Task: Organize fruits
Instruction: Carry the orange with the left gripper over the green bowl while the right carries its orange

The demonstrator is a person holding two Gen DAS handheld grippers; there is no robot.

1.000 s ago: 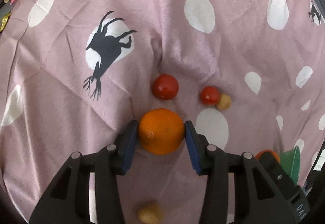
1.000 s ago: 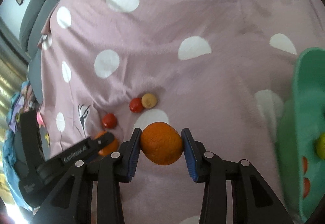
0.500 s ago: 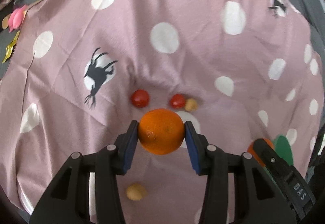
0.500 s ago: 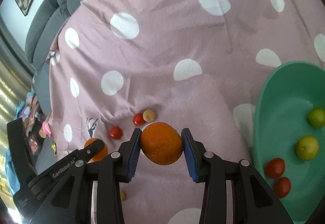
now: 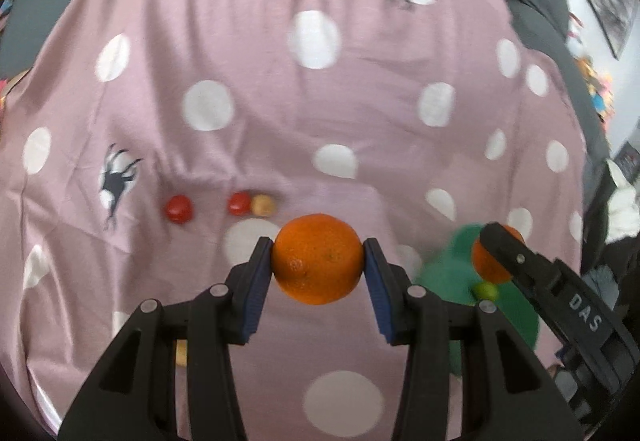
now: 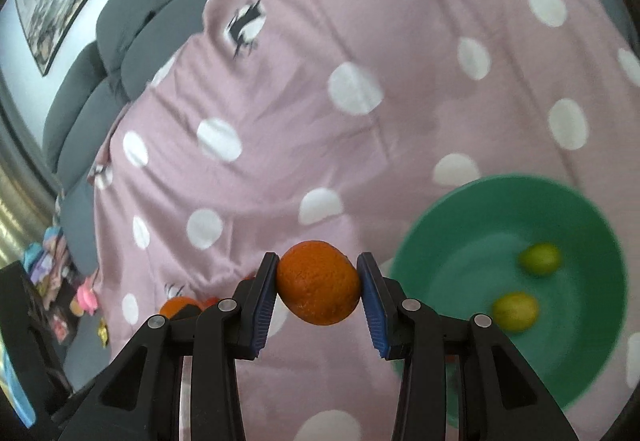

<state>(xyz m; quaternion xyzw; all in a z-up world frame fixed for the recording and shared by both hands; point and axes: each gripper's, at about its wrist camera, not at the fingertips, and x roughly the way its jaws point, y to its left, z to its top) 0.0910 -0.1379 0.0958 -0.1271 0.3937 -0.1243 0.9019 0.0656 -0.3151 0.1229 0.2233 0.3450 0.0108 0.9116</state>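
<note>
In the left wrist view, I see my left gripper [image 5: 319, 261] pinching an orange [image 5: 318, 258] between its two blue pads, and the fruit hangs above the pink dotted cloth [image 5: 280, 113]. On the cloth, far and to the left, lie two small red fruits [image 5: 178, 208], the right one touching a small tan fruit [image 5: 263, 205]. Another tan fruit [image 5: 181, 352] shows near, partly hidden behind the left finger. At the right I see my right gripper [image 5: 496, 253] holding a second orange [image 5: 486, 261] over the green bowl [image 5: 444, 277], where a lime [image 5: 485, 290] is visible.

In the right wrist view, my right gripper [image 6: 319, 289] pinches its orange [image 6: 319, 283] firmly between the pads, just left of the green bowl [image 6: 460, 241]. The bowl holds two yellow-green limes [image 6: 540, 259], one nearer, one farther. At the near left, the other orange [image 6: 178, 306] shows at the tip of the left gripper [image 6: 188, 311], whose opening I cannot tell here. A grey sofa [image 6: 140, 29] lies behind the cloth [image 6: 320, 81].
</note>
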